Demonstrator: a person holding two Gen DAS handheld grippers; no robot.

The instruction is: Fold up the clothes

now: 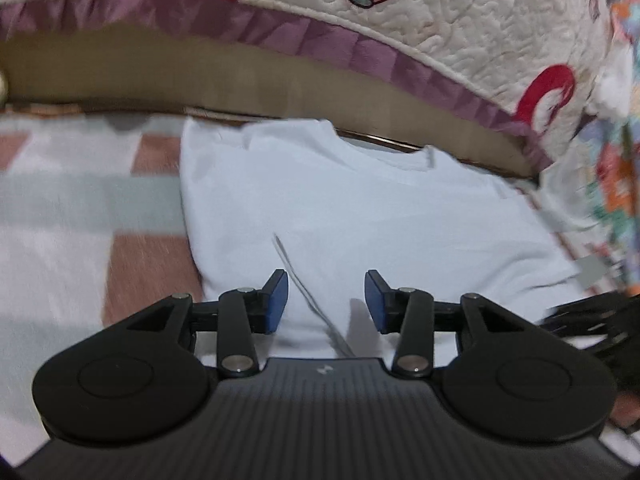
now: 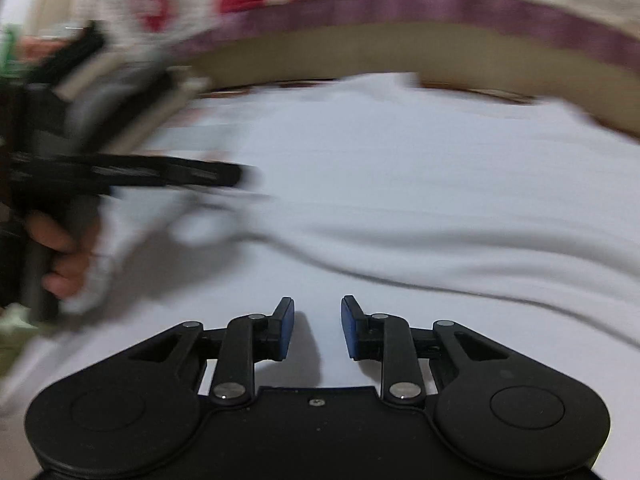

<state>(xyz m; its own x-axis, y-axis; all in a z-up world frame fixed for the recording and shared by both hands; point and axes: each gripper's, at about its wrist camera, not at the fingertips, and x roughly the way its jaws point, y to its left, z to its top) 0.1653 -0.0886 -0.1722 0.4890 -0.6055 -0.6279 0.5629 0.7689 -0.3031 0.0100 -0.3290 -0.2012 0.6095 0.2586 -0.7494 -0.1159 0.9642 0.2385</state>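
Observation:
A white T-shirt (image 1: 340, 200) lies flat on the checked bed sheet (image 1: 80, 208), its neckline toward the far edge. My left gripper (image 1: 326, 300) is open and empty just above the shirt's near part, beside a fold line. In the right wrist view the same white shirt (image 2: 400, 184) fills the frame with a long crease across it. My right gripper (image 2: 318, 326) is open and empty over the cloth. The left gripper (image 2: 132, 176) shows blurred at the left, held by a hand.
A quilted cream blanket with red and strawberry prints and a purple border (image 1: 400, 32) hangs over a tan bed edge (image 1: 240, 80) behind the shirt. A floral cloth (image 1: 616, 160) lies at the right.

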